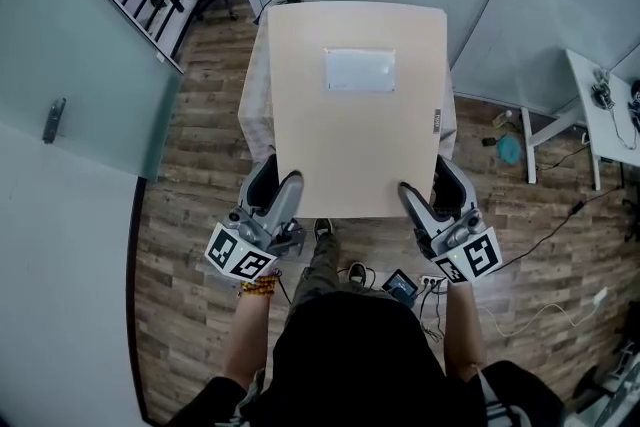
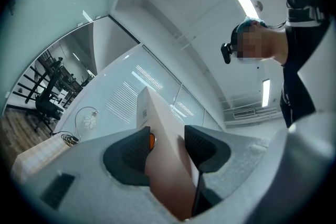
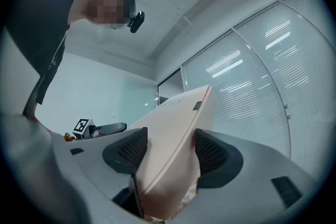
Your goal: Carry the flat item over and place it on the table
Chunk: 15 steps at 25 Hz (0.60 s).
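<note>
Carry step, looks near its end: flat board [image 1: 350, 125] held level over cloth-covered table [image 1: 253, 110], hiding most of it. Left gripper [image 1: 278, 191] and right gripper [image 1: 428, 191] each clamped on board's near edge, one per corner. Can't tell if board touches table yet. Next, I'd guess: lower both sides evenly, then let go.

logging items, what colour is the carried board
Pale beige; the board shows best in the head view.
</note>
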{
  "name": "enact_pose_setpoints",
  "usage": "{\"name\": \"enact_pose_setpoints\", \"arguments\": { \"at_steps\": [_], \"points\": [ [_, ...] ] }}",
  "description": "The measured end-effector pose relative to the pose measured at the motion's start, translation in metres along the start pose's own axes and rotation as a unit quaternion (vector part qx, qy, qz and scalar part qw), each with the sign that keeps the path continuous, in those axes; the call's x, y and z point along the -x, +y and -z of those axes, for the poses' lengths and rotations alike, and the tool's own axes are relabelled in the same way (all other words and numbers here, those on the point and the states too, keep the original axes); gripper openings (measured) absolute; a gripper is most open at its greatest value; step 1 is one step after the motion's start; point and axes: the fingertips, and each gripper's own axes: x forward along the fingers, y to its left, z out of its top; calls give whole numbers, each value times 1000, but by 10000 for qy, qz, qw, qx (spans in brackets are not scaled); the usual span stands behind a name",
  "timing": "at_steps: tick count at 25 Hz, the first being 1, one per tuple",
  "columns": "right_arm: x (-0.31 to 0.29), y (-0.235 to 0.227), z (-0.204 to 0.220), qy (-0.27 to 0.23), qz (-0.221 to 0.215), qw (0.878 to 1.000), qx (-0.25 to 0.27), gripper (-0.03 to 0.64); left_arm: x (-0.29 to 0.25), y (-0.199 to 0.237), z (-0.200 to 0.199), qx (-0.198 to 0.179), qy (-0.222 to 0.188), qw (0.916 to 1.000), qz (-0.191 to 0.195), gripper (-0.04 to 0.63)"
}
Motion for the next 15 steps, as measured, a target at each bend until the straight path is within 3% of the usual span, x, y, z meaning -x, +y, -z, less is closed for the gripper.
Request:
{"name": "enact_pose_setpoints", "arguments": {
  "at_steps": [15],
  "points": [
    [-140,-49,7,91,521,9980,332,259,-85,140,-33,368,-22,9983,453,207]
  ]
}}
